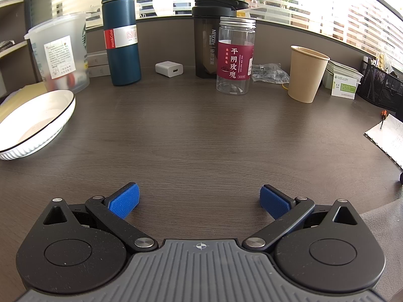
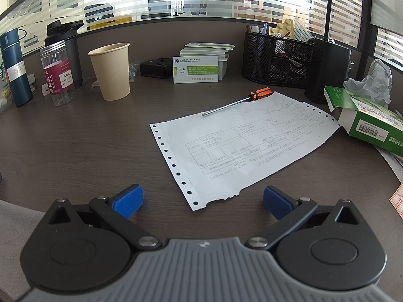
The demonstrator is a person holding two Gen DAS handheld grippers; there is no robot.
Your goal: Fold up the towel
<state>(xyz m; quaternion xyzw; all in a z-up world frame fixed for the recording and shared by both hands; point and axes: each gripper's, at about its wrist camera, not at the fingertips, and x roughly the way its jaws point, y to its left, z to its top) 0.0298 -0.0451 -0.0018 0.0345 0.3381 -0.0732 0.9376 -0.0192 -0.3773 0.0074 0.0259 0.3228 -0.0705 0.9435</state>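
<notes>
The left gripper (image 1: 199, 202) is seen spread wide over bare dark worktop (image 1: 196, 136), with nothing held between its blue pads (image 1: 124, 201). The right gripper (image 2: 202, 202) is likewise spread wide and empty above the worktop, just short of the torn lower edge of a printed sheet (image 2: 241, 146).

The towel (image 1: 382, 229) is glimpsed only as a grey fabric patch at the lower right edge of the left wrist view, and again at the lower left edge of the right wrist view; it lies beside the grippers and is touched by neither.

A white bowl (image 1: 35, 123) is seen at the left of the left view, a blue flask (image 1: 122, 30) and a clear jar (image 1: 235, 55) towards the top. An orange-handled screwdriver (image 2: 239, 100) rests on the sheet's upper edge.
</notes>
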